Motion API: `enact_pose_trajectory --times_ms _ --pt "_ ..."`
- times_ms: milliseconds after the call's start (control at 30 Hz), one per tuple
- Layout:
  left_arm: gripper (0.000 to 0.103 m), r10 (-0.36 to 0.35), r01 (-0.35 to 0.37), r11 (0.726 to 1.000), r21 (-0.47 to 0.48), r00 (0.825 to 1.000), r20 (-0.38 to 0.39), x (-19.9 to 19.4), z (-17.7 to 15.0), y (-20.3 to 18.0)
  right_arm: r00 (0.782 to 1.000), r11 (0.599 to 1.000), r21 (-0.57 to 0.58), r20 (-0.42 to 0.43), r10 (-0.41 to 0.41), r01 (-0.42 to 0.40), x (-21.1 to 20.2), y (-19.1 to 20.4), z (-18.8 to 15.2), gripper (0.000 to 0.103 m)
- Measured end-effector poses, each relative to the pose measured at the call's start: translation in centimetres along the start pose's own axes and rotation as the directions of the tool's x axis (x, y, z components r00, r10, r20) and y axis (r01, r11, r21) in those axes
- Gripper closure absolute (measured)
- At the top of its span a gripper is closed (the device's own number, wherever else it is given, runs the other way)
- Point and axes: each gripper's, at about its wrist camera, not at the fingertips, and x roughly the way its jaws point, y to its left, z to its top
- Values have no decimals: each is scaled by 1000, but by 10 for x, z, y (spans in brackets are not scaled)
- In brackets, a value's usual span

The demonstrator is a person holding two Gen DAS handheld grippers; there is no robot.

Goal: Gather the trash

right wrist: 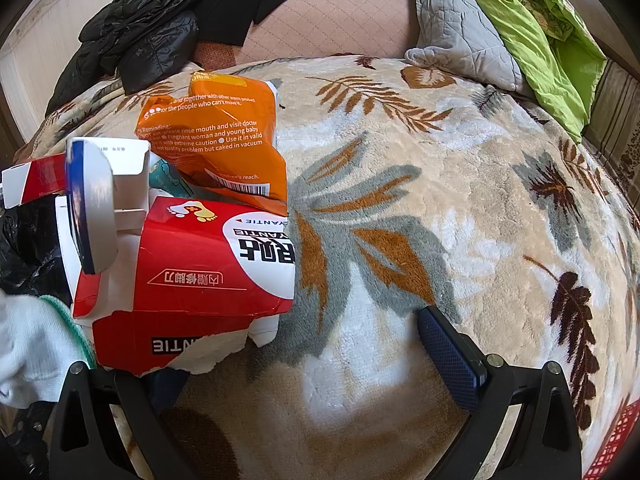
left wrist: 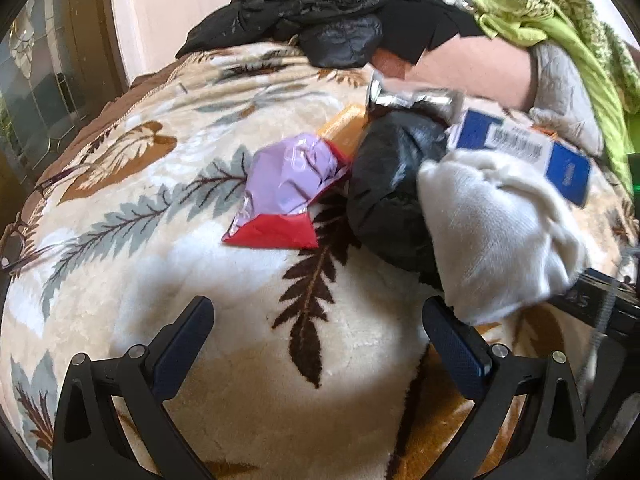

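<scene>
Trash lies in a pile on a leaf-patterned blanket (left wrist: 160, 240). In the left wrist view I see a purple and red wrapper (left wrist: 286, 192), a black plastic bag (left wrist: 392, 196), an orange packet (left wrist: 344, 124), a blue and white box (left wrist: 532, 148) and silver foil (left wrist: 404, 98). My left gripper (left wrist: 318, 328) is open and empty, short of the pile. A white-gloved hand (left wrist: 496, 232) reaches in from the right. In the right wrist view a torn red and white box (right wrist: 192, 276), the orange packet (right wrist: 224, 144) and a blue and white box (right wrist: 96, 200) lie at the left. My right gripper (right wrist: 300, 344) is open, its left finger hidden under the red box.
A black puffer jacket (left wrist: 320, 12) lies at the back of the bed. Green cloth (left wrist: 560, 20) and a grey quilted pillow (right wrist: 460, 28) lie at the back right. A dark-framed glass door (left wrist: 48, 72) stands at the left.
</scene>
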Motion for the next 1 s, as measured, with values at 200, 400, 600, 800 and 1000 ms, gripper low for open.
enact_pose_trajectory --times_ms 200,400,600,800,1000 --pt "0 -32 33 999 -23 998 55 -21 -2 7 997 997 -56 -47 53 -56 -3 -4 1 0" --pt "0 -13 8 999 40 990 137 -56 -8 0 995 992 -80 -13 97 -98 -39 -20 -12 3" --pt "0 -9 1 999 36 972 234 -98 -17 -3 966 990 -91 223 130 -112 -114 -37 -27 7" --pt "0 -83 47 992 113 938 337 -162 -47 8 916 980 -118 352 191 -160 -180 -48 -68 7" --pt "0 -89 29 988 150 904 417 -198 -78 5 883 982 -125 432 184 -144 -221 -67 -103 7"
